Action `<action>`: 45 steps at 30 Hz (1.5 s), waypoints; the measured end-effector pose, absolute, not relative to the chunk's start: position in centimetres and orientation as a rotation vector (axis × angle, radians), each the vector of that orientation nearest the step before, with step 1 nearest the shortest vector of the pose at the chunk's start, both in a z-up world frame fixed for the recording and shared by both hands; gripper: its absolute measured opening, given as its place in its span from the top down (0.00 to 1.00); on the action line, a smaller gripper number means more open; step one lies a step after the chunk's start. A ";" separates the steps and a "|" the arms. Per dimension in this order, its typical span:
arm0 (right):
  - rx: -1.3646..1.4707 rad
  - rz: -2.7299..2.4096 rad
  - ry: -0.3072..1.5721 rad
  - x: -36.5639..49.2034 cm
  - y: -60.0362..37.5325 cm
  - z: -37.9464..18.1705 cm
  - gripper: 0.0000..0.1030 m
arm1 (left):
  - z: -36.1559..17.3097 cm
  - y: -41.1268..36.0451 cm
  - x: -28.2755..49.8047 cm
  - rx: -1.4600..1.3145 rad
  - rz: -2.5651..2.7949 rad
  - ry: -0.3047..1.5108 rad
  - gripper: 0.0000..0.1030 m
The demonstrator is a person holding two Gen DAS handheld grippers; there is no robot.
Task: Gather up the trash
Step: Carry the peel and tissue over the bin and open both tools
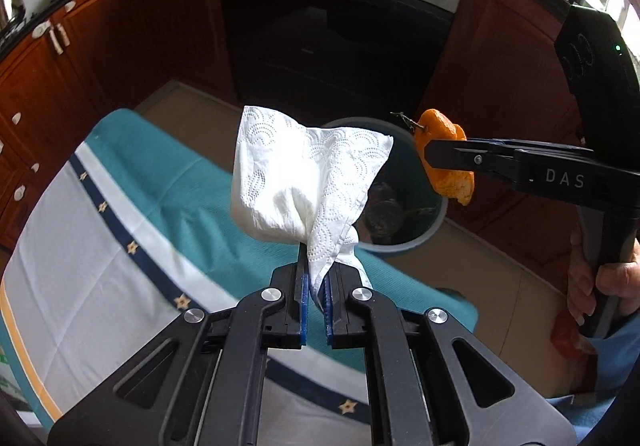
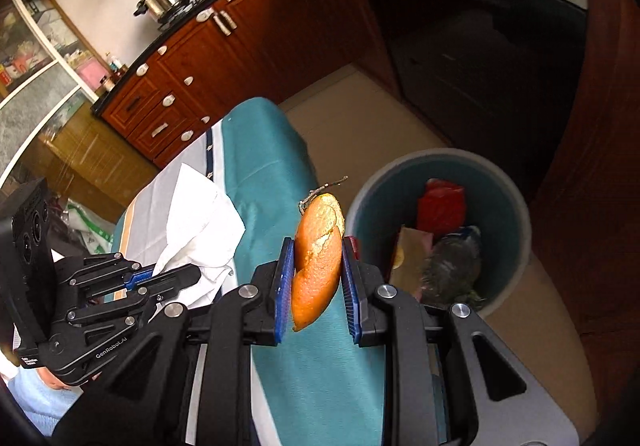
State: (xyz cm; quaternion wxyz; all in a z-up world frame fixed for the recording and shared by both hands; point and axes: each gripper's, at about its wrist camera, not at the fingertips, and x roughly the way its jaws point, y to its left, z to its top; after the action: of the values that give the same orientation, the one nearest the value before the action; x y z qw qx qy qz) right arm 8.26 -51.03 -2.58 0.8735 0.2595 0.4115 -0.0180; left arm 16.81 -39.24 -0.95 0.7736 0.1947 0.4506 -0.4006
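Observation:
My left gripper (image 1: 317, 278) is shut on a crumpled white paper towel (image 1: 296, 174), which stands up above its blue pads. My right gripper (image 2: 317, 258) is shut on a piece of orange peel (image 2: 318, 258) with a small twig at its top. In the left wrist view the right gripper (image 1: 430, 154) reaches in from the right with the orange peel (image 1: 450, 162), above the round teal trash bin (image 1: 434, 222) on the floor. The bin (image 2: 512, 190) holds several pieces of trash, among them a red wrapper (image 2: 440, 206). In the right wrist view the left gripper (image 2: 160, 278) and paper towel (image 2: 196, 218) are at the left.
A table with a teal and white cloth (image 1: 120, 214) lies below both grippers, its edge next to the bin. Dark wooden cabinets (image 2: 192, 78) and a black oven (image 1: 332, 46) line the far side. A person's hand (image 1: 588, 286) holds the right gripper's handle. Beige floor surrounds the bin.

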 end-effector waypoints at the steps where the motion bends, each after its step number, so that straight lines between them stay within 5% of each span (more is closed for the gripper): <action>1: 0.554 -0.056 0.857 8.0 -52.3 -2.7 0.79 | -1.0 -40.5 16.5 0.428 -0.887 0.979 0.94; 12: 0.639 -0.185 0.925 6.9 -60.7 -6.6 0.79 | -6.1 -51.5 17.2 0.509 -0.978 1.083 0.93; 28: 0.652 -0.187 1.028 12.2 -62.4 -10.9 0.74 | -11.5 -53.8 19.6 0.528 -0.947 1.189 0.91; 29: 0.645 -0.189 1.030 12.6 -62.3 -11.0 0.66 | -11.5 -54.2 19.8 0.529 -0.944 1.193 0.85; 30: 0.643 -0.188 1.031 13.0 -62.3 -10.9 0.57 | -11.6 -54.2 19.8 0.531 -0.940 1.194 0.69; 32: 0.639 -0.198 1.021 13.3 -62.3 -10.8 0.19 | -11.4 -54.1 19.5 0.549 -0.917 1.163 0.39; 39: 0.631 -0.224 1.058 14.1 -62.1 -11.0 0.14 | -11.4 -54.1 18.9 0.601 -0.858 1.136 0.21; 45: 0.588 -0.248 1.105 14.3 -61.5 -11.2 0.09 | -11.2 -52.8 18.9 0.599 -0.851 1.124 0.16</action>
State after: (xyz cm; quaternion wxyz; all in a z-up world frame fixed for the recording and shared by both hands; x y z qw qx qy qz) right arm 14.30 -61.49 -11.21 0.8033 0.2743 0.5158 -0.1157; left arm 18.87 -52.78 -11.19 0.7207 0.2712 0.5086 -0.3852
